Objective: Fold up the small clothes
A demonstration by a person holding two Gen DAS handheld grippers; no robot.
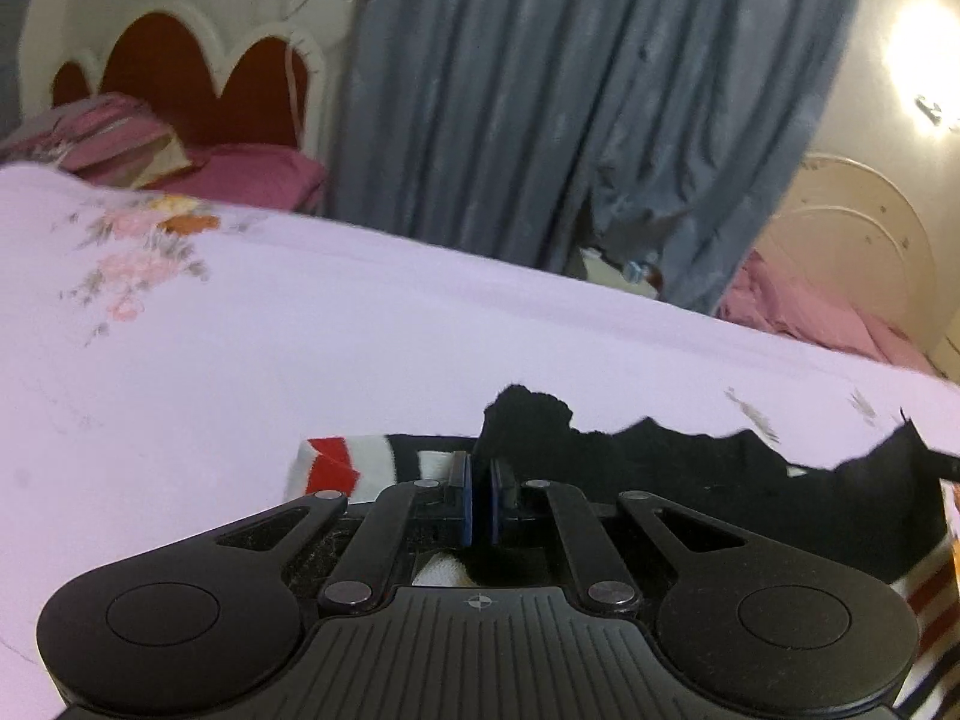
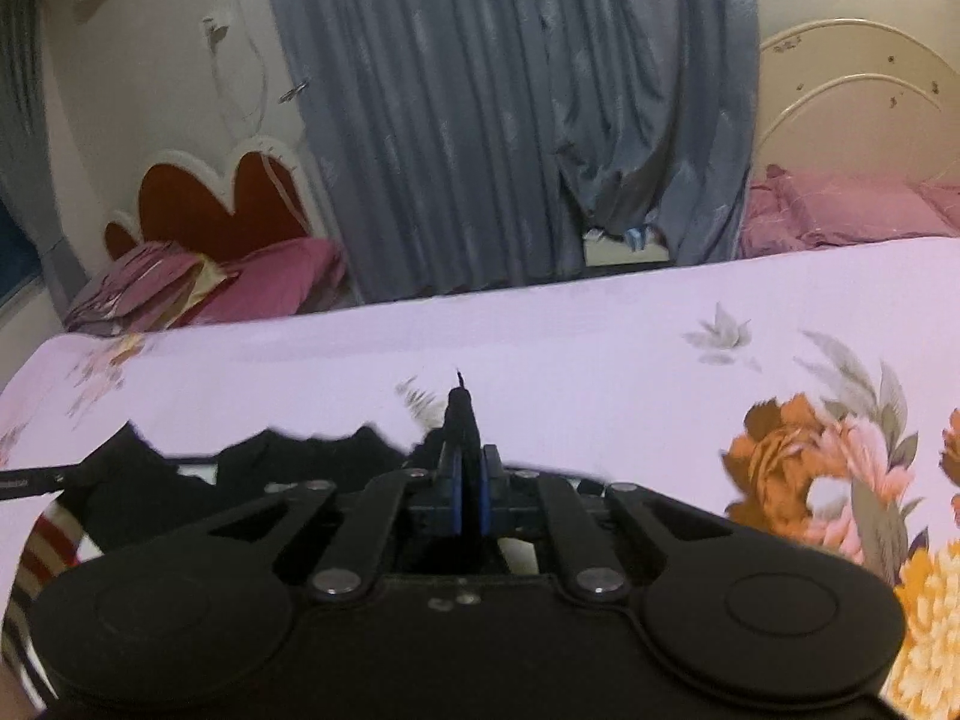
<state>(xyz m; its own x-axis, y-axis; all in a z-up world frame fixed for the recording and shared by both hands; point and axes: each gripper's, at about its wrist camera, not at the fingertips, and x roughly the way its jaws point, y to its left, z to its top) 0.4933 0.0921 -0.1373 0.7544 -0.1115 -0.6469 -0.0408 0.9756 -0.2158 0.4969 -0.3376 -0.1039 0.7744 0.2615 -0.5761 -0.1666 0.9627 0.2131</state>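
A small black garment (image 1: 690,456) with red, white and dark striped parts (image 1: 336,465) lies on a pale lilac floral bedsheet (image 1: 300,348). My left gripper (image 1: 478,480) is shut on the garment's black edge, which bunches up above the fingertips. In the right wrist view the same black garment (image 2: 288,456) stretches to the left, with a striped part (image 2: 48,546) at the far left. My right gripper (image 2: 471,480) is shut on another black edge that sticks up between the pads. The cloth hangs stretched between both grippers.
The bedsheet (image 2: 600,360) has large orange and pink flower prints (image 2: 810,480) at the right. Blue-grey curtains (image 1: 540,90) hang behind the bed. A red scalloped headboard (image 1: 198,78) with pink pillows (image 1: 252,174) stands at the back left, a second bed (image 2: 840,204) at the back right.
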